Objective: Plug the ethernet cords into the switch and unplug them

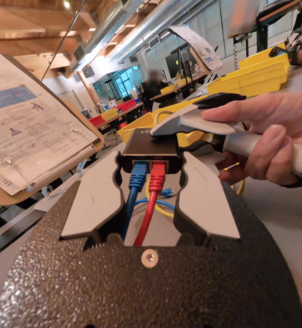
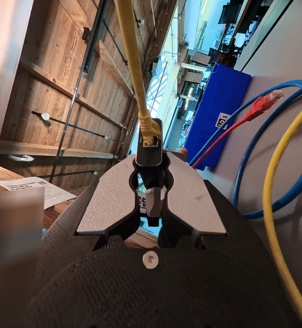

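Note:
The black switch (image 1: 152, 143) is off the table, held between both grippers. A blue cord (image 1: 137, 174) and a red cord (image 1: 157, 176) are plugged into its near face. My left gripper (image 1: 151, 156) has its jaws against the switch's two sides, with both cords running between them. My right gripper (image 1: 175, 138), held by a hand (image 1: 270, 115), clamps the switch top and bottom from the right. In the right wrist view my right gripper (image 2: 150, 158) is shut on the switch (image 2: 149, 142), and a yellow cord (image 2: 147, 127) is plugged into the far port.
Loose ends lie on the grey table (image 1: 270, 221): a red plug (image 2: 263, 104), a blue loop (image 2: 249, 177), a yellow cord (image 2: 274, 177). A clipboard with a sheet (image 1: 31, 124) stands left. Yellow bins (image 1: 253, 78) sit behind. A blue bin (image 2: 217, 115) stands nearby.

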`<state>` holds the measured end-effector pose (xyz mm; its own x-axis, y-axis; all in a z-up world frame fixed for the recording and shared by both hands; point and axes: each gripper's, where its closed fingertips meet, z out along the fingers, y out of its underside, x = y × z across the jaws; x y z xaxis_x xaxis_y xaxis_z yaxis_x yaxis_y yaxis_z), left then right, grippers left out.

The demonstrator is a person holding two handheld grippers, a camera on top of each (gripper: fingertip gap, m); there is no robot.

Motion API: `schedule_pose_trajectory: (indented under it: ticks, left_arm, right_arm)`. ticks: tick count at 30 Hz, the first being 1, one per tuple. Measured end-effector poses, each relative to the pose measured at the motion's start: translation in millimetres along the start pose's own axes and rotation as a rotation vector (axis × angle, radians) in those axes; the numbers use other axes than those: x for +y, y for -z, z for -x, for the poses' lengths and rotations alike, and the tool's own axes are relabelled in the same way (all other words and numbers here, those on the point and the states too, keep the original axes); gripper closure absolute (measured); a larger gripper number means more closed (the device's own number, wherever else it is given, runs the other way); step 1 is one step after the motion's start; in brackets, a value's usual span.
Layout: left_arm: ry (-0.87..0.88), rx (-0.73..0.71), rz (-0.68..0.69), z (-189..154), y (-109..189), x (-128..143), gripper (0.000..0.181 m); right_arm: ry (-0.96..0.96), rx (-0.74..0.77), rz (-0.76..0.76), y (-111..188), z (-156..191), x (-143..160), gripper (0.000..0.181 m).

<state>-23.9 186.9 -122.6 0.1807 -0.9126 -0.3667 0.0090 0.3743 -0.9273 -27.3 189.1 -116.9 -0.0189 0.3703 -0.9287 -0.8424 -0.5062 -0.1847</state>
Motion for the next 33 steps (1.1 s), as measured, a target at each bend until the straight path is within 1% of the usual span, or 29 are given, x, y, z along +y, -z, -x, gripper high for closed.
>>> schedule_pose_trajectory:
  ticks: [6, 14, 18, 22, 24, 26, 27, 30, 33]
  left_arm:
    - [0.045, 0.020, -0.004, -0.1, 1.0, 8.3, 0.119]
    - [0.042, 0.006, -0.010, 0.5, 2.1, 8.6, 0.119]
    - [0.068, 0.014, 0.024, 0.1, 2.3, 12.7, 0.119]
    - [0.102, 0.022, 0.063, 0.3, 0.3, 19.4, 0.119]
    - [0.143, 0.022, 0.050, 2.5, 1.4, 18.6, 0.119]
    - [0.191, -0.005, 0.036, 10.8, 4.2, 19.2, 0.119]
    - [0.210, -0.010, 0.028, 14.5, 6.2, 19.8, 0.119]
    - [0.223, -0.036, 0.021, 22.1, 10.4, 22.1, 0.119]
    - [0.195, -0.035, 0.025, 19.3, 9.6, 22.0, 0.119]
  right_arm:
    - [-0.034, 0.014, -0.001, -0.7, -6.4, 0.7, 0.156]
    - [-0.055, 0.008, 0.000, -1.5, -6.4, 1.3, 0.156]
    - [-0.031, 0.025, -0.002, -1.2, -10.0, 1.0, 0.156]
    - [0.045, 0.041, 0.000, -1.5, -12.8, -1.0, 0.156]
    - [0.125, 0.008, 0.030, -3.3, -8.7, -0.6, 0.151]
    - [0.171, 0.043, 0.020, -1.4, -12.1, -7.9, 0.131]
    - [0.186, 0.066, -0.003, 1.1, -14.7, -14.1, 0.125]
    - [0.176, 0.103, -0.068, 9.0, -21.1, -29.3, 0.126]
    - [0.159, 0.088, -0.053, 8.2, -23.3, -27.4, 0.129]
